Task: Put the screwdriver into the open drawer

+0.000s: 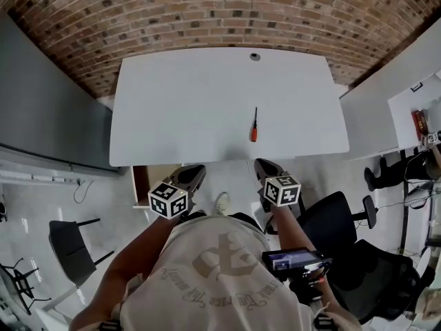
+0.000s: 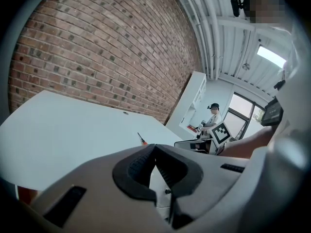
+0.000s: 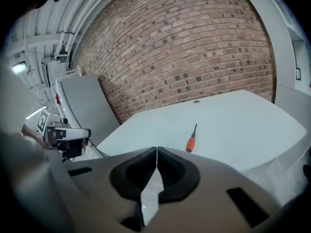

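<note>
Left gripper and right gripper, jaws closed and empty, hang short of the bench. The screwdriver lies untouched; drawer near left unfilled.

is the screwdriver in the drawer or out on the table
Out: the screwdriver lies flat on the white table, with the open drawer below its near edge.

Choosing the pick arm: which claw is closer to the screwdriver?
The right claw: in the head view the screwdriver lies almost straight ahead of it, while the left claw is farther off to the side.
</note>
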